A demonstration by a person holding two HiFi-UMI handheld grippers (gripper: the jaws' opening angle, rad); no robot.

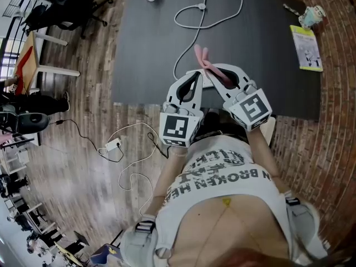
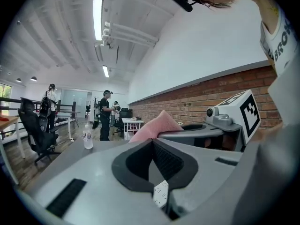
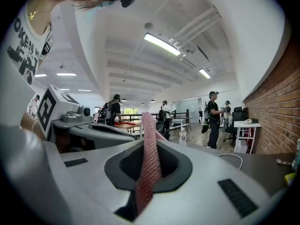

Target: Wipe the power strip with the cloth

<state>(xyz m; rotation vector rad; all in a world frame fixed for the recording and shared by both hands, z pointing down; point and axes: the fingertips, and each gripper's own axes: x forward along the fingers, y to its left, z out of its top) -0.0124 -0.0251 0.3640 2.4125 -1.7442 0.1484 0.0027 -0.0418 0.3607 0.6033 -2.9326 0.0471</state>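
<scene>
Fingers [image 3: 201,168] of right gripper [image 3: 150,146] pinch half-hidden cloth [image 3: 150,125]

The left gripper [image 2: 153,144] has its jaws closed together, with nothing between them. Just beyond the fingertips and slightly right, a pink cloth [image 2: 157,124] sticks up from the tip of the right gripper [image 2: 165,136]. That gripper lies just right of the fingers, its marker cube [image 2: 247,112] further right. Left of the fingers a bottle [image 2: 87,137] stands upright on the dark table [image 2: 101,145]. Far beyond the bottle a person [image 2: 104,115] stands. A brick wall [image 2: 187,102] runs behind the cloth.
</scene>
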